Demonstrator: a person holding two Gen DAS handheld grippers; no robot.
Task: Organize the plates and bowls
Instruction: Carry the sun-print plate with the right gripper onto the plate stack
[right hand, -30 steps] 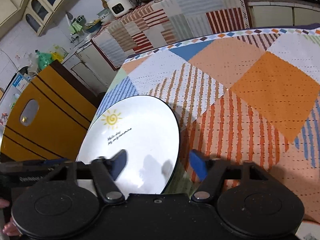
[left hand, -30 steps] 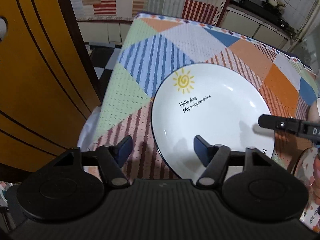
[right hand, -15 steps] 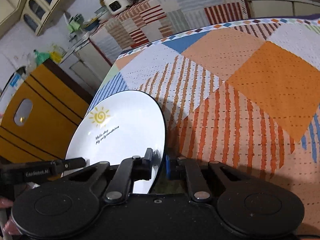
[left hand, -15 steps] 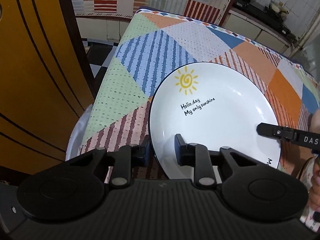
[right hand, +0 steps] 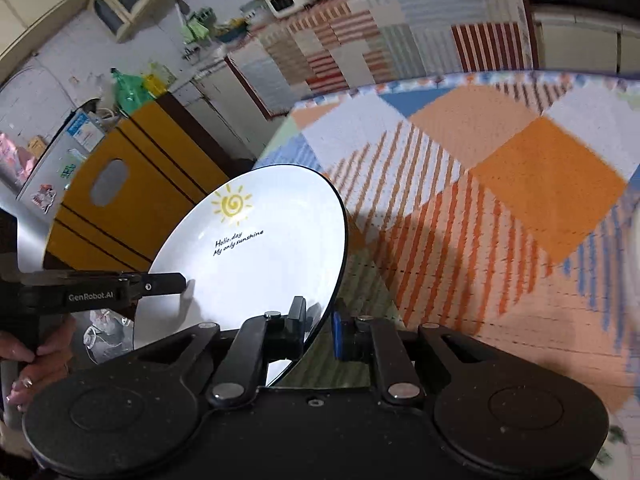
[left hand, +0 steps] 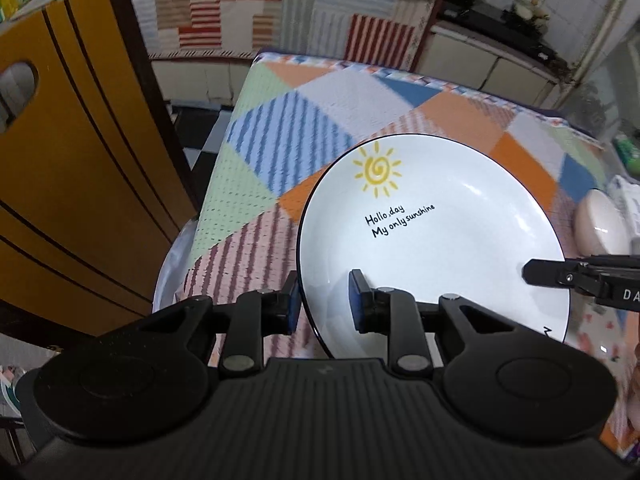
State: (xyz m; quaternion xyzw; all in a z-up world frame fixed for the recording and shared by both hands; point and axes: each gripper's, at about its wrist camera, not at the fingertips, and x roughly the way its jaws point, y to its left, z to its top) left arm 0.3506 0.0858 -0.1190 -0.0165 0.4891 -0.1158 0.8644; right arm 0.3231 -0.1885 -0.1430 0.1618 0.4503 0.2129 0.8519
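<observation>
A white plate [left hand: 440, 248] with a black rim, a yellow sun and black writing is held above the patchwork tablecloth [left hand: 320, 128]. My left gripper [left hand: 323, 306] is shut on its near left rim. My right gripper [right hand: 320, 330] is shut on the opposite rim of the same plate [right hand: 260, 256]. The right gripper's fingers [left hand: 556, 274] reach in from the right in the left wrist view. The left gripper's fingers [right hand: 160, 282] reach in from the left in the right wrist view. The plate is lifted and tilted.
A pale bowl [left hand: 598, 224] sits at the table's right side. A yellow cabinet [left hand: 72, 184] stands left of the table. A counter with a striped cloth [left hand: 280, 12] runs along the back. Another white dish edge [left hand: 172, 256] shows below the table's left edge.
Both grippers closed on the plate's rim from open. The plate has since risen off the cloth and tilted, and both views have lifted with it.
</observation>
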